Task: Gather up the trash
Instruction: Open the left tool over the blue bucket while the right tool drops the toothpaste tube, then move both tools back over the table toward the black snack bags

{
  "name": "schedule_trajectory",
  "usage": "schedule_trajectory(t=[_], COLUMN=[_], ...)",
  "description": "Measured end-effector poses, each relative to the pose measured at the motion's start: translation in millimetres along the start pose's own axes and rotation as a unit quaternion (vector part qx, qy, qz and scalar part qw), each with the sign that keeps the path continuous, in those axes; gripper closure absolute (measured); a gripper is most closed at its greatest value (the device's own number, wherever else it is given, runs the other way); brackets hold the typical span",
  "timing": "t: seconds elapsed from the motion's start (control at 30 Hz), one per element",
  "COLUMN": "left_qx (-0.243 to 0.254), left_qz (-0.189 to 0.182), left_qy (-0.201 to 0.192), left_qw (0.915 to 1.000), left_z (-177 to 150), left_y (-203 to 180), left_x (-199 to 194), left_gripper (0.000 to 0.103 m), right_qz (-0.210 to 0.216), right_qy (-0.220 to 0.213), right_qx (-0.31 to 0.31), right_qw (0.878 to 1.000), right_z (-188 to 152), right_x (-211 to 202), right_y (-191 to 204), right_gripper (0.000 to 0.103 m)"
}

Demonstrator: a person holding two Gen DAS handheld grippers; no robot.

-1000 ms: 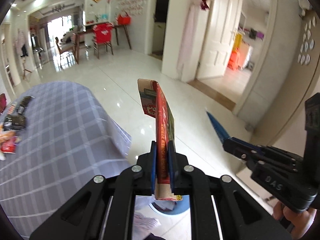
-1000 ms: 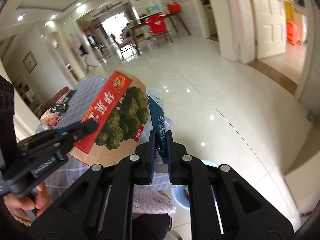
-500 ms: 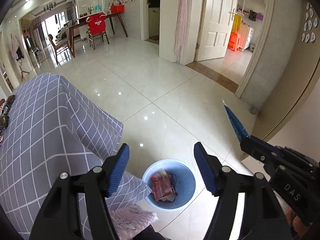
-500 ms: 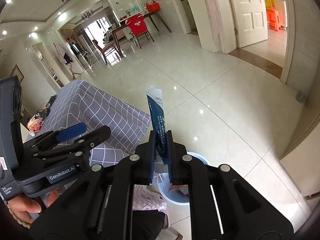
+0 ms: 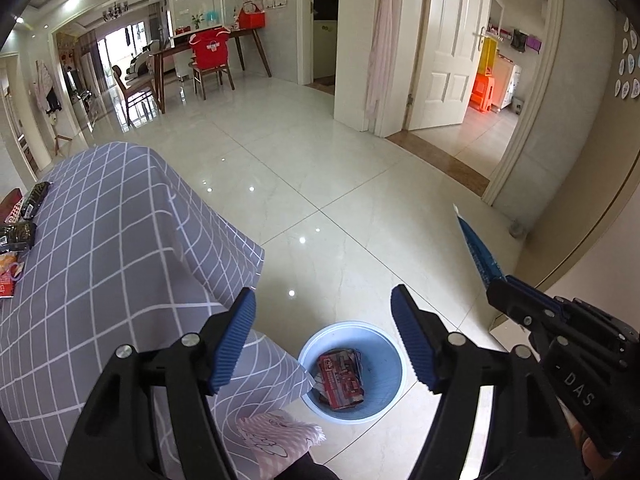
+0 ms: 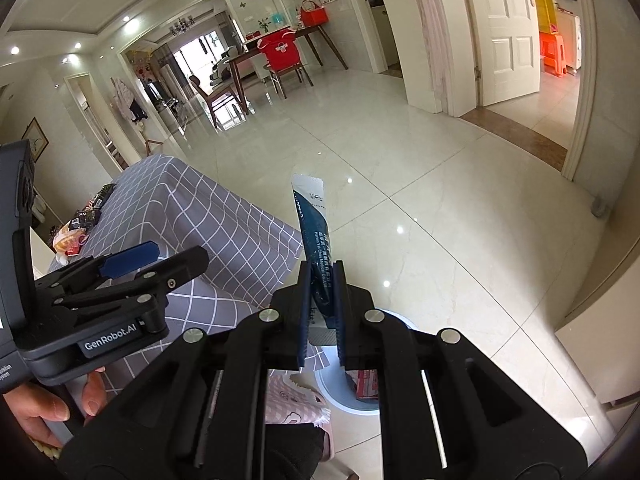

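My left gripper [image 5: 323, 336] is open and empty above a light blue trash bin [image 5: 352, 366] on the floor. A red snack box [image 5: 340, 378] lies inside the bin. My right gripper [image 6: 322, 308] is shut on a dark blue and white wrapper [image 6: 314, 232] that stands up between its fingers; the wrapper also shows in the left wrist view [image 5: 478, 250]. The bin's rim [image 6: 326, 390] shows just below the right gripper. More wrappers [image 5: 18, 232] lie at the far left of the table.
A table with a grey checked cloth [image 5: 100, 248] stands left of the bin. A pink patterned cloth [image 5: 276, 436] lies near the bin. Glossy tiled floor [image 5: 340, 184] stretches ahead to a dining table with a red-covered chair [image 5: 210, 50] and an open white door [image 5: 452, 44].
My left gripper opened and let go of the red snack box, which fell into the bin. Both views tilted down toward the bin. The right gripper keeps hold of the blue wrapper.
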State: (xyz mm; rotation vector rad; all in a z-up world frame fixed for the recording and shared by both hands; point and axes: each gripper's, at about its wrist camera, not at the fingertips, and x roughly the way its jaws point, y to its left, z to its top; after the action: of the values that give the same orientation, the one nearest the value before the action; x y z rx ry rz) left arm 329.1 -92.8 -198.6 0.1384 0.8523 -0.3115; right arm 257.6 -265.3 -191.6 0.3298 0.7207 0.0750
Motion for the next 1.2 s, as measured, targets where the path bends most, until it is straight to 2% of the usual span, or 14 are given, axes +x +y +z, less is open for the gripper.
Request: schedule_trajectory(t=[0.2, 0.3, 0.33, 0.37, 0.7, 0.87, 1.03, 1.2], left_qx=[-0.009, -0.012, -0.013, -0.014, -0.026, -0.036, -0.064, -0.117], left_qz=[0.005, 0.007, 0.007, 0.009, 0.012, 0.020, 0.041, 0.068], left_qy=[-0.007, -0.010, -0.011, -0.012, -0.023, -0.039, -0.059, -0.075], left_qw=[0.9999, 0.9998, 0.9998, 0.9998, 0.9993, 0.9984, 0.9953, 0.9879], left_z=[3.5, 4.5, 4.9, 5.3, 5.6, 4.2, 1.9, -5.4], left_y=[7.5, 12.5, 14.2, 16.1, 34.5, 51.7, 93.2, 159.4], left_x=[-6.2, -9.6, -11.0, -12.5, -29.3, -47.8, -73.7, -99.5], left_gripper=[0.033, 0.033, 0.033, 0.032, 0.031, 0.031, 0.031, 0.030], right_qz=[-0.010, -0.015, -0.017, -0.020, -0.018, -0.001, 0.029, 0.062], right_qy=[-0.011, -0.010, -0.012, -0.016, -0.022, -0.027, -0.028, -0.022], right_qx=[-0.018, -0.019, -0.019, -0.020, -0.032, -0.046, -0.070, -0.100], right_qw=[1.000, 1.000, 1.000, 0.999, 0.999, 0.999, 0.997, 0.993], right_z=[3.3, 4.1, 4.5, 4.5, 6.4, 10.7, 15.6, 20.5], right_x=[3.4, 7.1, 6.5, 6.1, -0.1, -4.1, -1.9, 9.1], right_y=[6.0, 7.6, 7.6, 8.6, 24.4, 49.0, 89.2, 140.9], right_gripper=[0.089, 0.069, 0.056, 0.054, 0.054, 0.054, 0.053, 0.053])
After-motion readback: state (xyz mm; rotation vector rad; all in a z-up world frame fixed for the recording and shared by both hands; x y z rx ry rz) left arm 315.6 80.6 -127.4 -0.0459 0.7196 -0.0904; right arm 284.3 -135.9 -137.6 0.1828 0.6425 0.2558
